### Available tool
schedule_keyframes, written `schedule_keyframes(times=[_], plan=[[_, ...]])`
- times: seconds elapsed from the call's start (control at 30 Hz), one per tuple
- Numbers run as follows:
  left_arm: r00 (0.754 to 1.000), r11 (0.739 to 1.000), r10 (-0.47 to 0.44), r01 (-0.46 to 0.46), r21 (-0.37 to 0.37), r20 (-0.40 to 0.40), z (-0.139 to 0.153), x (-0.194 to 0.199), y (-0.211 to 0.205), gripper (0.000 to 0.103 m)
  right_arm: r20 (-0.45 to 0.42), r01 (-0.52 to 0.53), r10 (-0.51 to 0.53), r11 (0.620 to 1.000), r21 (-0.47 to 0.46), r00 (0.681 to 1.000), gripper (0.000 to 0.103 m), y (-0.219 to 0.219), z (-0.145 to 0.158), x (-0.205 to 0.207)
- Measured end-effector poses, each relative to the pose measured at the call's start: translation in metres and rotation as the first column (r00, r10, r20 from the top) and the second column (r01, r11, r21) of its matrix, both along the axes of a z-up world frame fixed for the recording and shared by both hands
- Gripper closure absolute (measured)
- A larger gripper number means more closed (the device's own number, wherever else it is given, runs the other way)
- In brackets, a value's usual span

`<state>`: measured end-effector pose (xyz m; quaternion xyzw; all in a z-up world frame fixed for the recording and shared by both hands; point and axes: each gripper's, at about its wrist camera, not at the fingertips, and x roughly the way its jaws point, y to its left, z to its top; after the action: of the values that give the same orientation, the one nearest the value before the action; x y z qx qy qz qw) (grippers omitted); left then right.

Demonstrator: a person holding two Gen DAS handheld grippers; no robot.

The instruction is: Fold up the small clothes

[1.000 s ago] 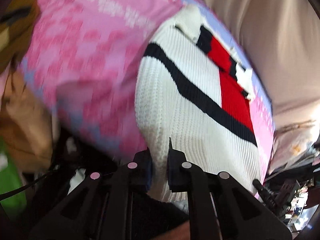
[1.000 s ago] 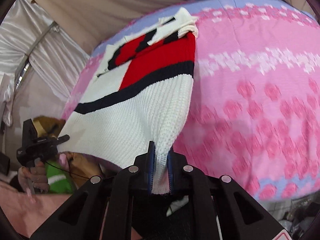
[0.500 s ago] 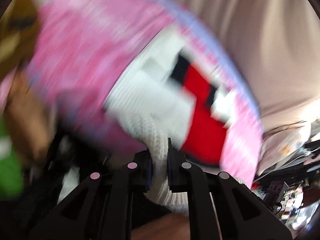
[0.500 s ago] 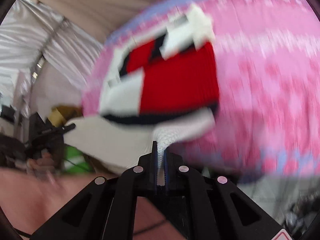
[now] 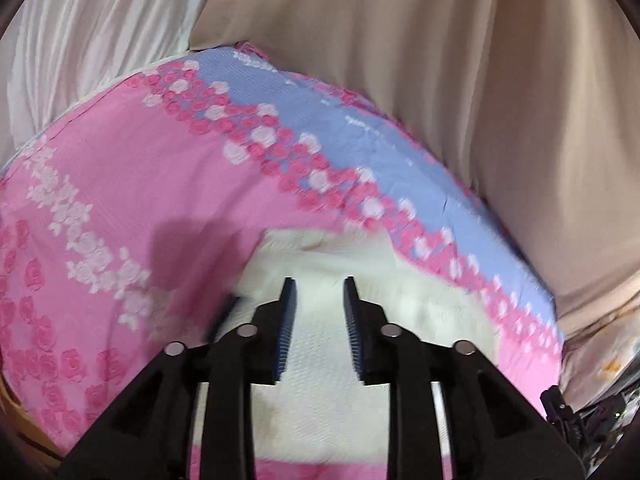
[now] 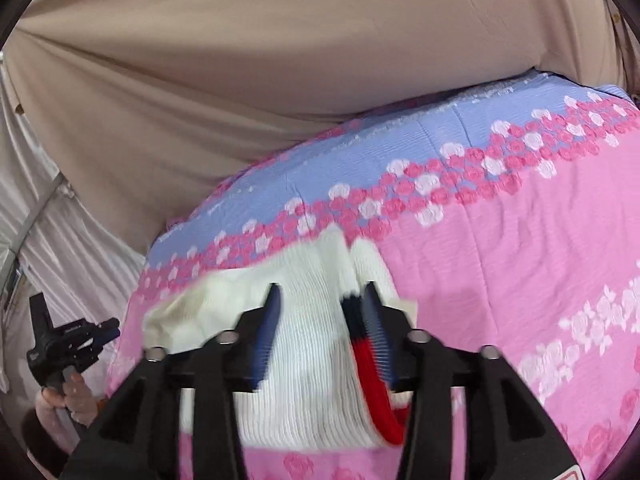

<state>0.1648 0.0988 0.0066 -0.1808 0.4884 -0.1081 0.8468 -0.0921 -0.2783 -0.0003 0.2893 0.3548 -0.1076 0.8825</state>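
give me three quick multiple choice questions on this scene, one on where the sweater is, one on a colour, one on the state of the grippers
1. Where does the white knit sweater lie?
A. on the pink floral bedspread
B. hung on the beige curtain
C. on a wooden floor

2. Which colours show at the sweater's folded edge by the right gripper?
A. green and yellow
B. red and dark navy
C. orange and grey

3. How do the left gripper and the right gripper stand?
A. both open
B. both shut on the sweater
C. only the left open

Answers: 1 A, the sweater rests flat on the bedspread; 2 B, red and dark stripes curve along that edge; 3 A, each pair of fingers has a clear gap over the knit.
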Motion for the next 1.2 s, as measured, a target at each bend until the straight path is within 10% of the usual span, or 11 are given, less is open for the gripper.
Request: schedule_keyframes(times=[0.3, 0.43, 0.5, 0.57, 0.6, 0.7, 0.83, 0.97, 1.2], plan=[[0.989, 1.0, 0.018, -0.018, 0.001, -0.147, -0.059, -0.011, 0.016, 0.069, -0.215, -0.04, 0.037, 0.999, -0.011, 0.976, 0.045, 0.012, -0.071, 0.044], [0.995, 0.998, -0.059, 0.056, -0.043, -0.086, -0.045, -0.034, 0.007, 0.068, -0.229, -0.013, 0.015, 1.0, 0.008, 0.973, 0.045, 0.009, -0.086, 0.053], [0.99, 0.991, -0.137, 0.137, 0.007, -0.046, -0.038, -0.051, -0.01, 0.058, -0.224, -0.014, 0.02, 1.0, 0.028, 0.974, 0.053, 0.009, -0.088, 0.052], [0.982, 0.976, -0.19, 0.191, 0.109, -0.017, -0.042, -0.059, -0.032, 0.049, -0.233, -0.02, 0.034, 0.998, 0.062, 0.972, 0.096, 0.009, -0.093, 0.053], [0.979, 0.963, -0.203, 0.202, 0.177, -0.013, -0.049, -0.058, -0.042, 0.049, -0.217, -0.011, 0.028, 0.997, 0.08, 0.976, 0.096, 0.008, -0.092, 0.051], [0.987, 0.942, -0.139, 0.158, 0.297, -0.085, -0.08, -0.036, -0.043, 0.087, -0.137, 0.008, 0.006, 0.995, 0.102, 0.991, 0.097, 0.005, -0.064, 0.034], [0.994, 0.968, 0.0, 0.027, 0.248, -0.109, -0.087, -0.006, -0.004, 0.088, -0.139, 0.038, -0.029, 0.997, 0.065, 0.99, 0.097, -0.01, -0.048, 0.001], [0.988, 0.966, 0.105, -0.074, 0.248, -0.115, -0.085, 0.01, 0.019, 0.085, -0.245, 0.051, -0.03, 0.995, 0.083, 0.969, 0.095, -0.022, -0.096, -0.009], [0.999, 0.984, 0.034, -0.031, 0.173, -0.019, -0.029, -0.014, 0.015, 0.07, -0.179, -0.027, 0.01, 0.995, -0.092, 0.984, 0.044, 0.006, -0.034, 0.015]])
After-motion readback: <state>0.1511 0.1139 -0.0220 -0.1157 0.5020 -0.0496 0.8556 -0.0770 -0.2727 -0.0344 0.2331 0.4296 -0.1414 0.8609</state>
